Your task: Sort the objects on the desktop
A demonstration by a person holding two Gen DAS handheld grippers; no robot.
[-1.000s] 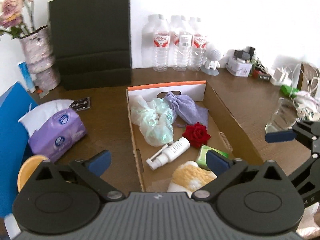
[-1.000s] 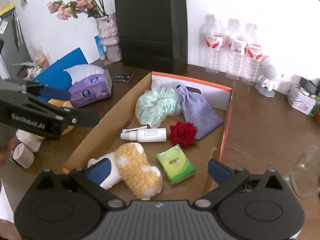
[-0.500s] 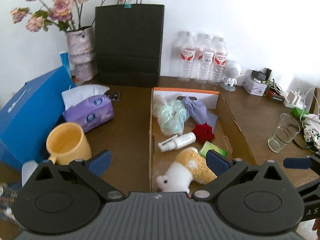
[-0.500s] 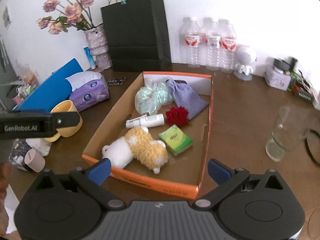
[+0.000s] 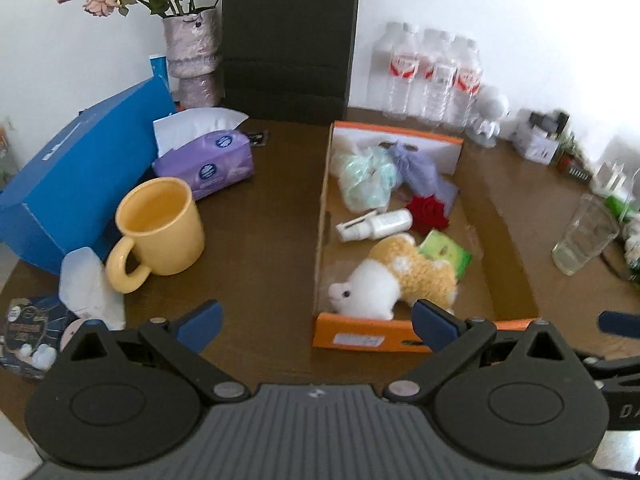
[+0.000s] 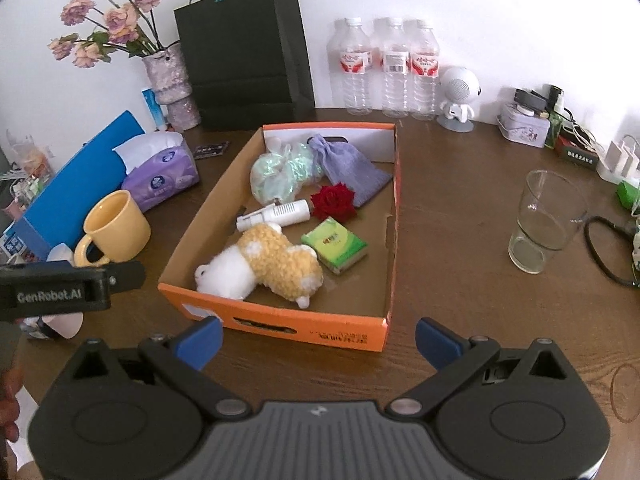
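Observation:
An orange cardboard box (image 6: 320, 330) stands mid-table; it also shows in the left wrist view (image 5: 360, 338). It holds a plush toy (image 6: 264, 266), a green tissue pack (image 6: 334, 244), a red rose (image 6: 334, 200), a white spray bottle (image 6: 276, 214), a lilac pouch (image 6: 352, 170) and a pale green bag (image 6: 280, 172). My left gripper (image 5: 316, 320) is open and empty, above the table in front of the box. My right gripper (image 6: 318, 340) is open and empty, just short of the box's near wall.
A yellow mug (image 5: 160, 226), a purple tissue pack (image 5: 204, 162), a blue box (image 5: 72, 176) and crumpled tissue (image 5: 86, 288) lie left. A glass (image 6: 542, 220) stands right. A black bag (image 6: 244, 52), a vase (image 6: 172, 80) and water bottles (image 6: 384, 68) line the back.
Both grippers have pulled back and up from over the box toward the table's near side. Both stay open and empty. The box contents have not moved.

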